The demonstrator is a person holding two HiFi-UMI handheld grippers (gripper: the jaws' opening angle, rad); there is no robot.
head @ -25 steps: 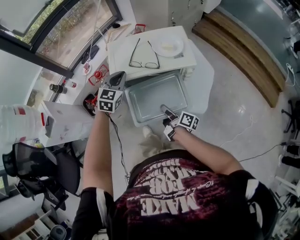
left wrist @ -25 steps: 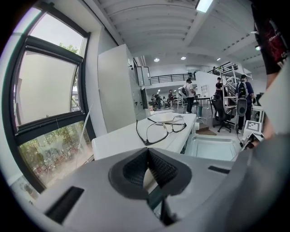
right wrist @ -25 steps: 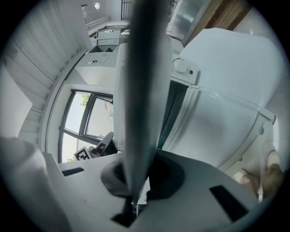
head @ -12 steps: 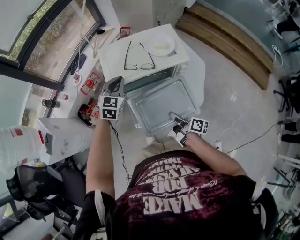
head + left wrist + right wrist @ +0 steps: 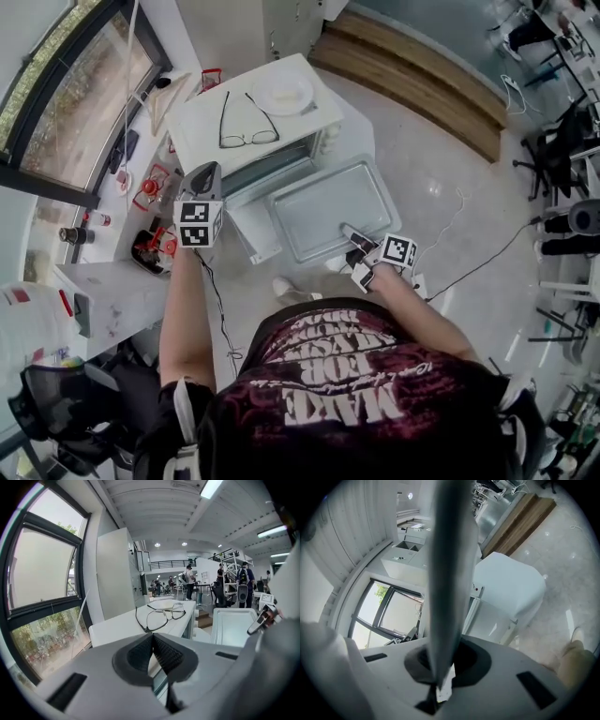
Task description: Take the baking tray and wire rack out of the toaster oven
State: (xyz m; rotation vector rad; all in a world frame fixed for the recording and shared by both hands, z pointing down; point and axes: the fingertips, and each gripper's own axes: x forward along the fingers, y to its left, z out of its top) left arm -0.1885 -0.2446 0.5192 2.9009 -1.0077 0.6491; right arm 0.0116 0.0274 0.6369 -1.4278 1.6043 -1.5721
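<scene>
My right gripper: jaws clamped on the near rim of the baking tray.
Baking tray: level, just in front of the toaster oven.
My left gripper: jaws together, empty, beside the oven's front.

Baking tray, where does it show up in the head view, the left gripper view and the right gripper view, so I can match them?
Head view: the baking tray sits just above centre.
Left gripper view: right of the middle.
Right gripper view: an edge-on grey band up the centre, clamped in the right gripper.
Shared landmark: the window.
</scene>
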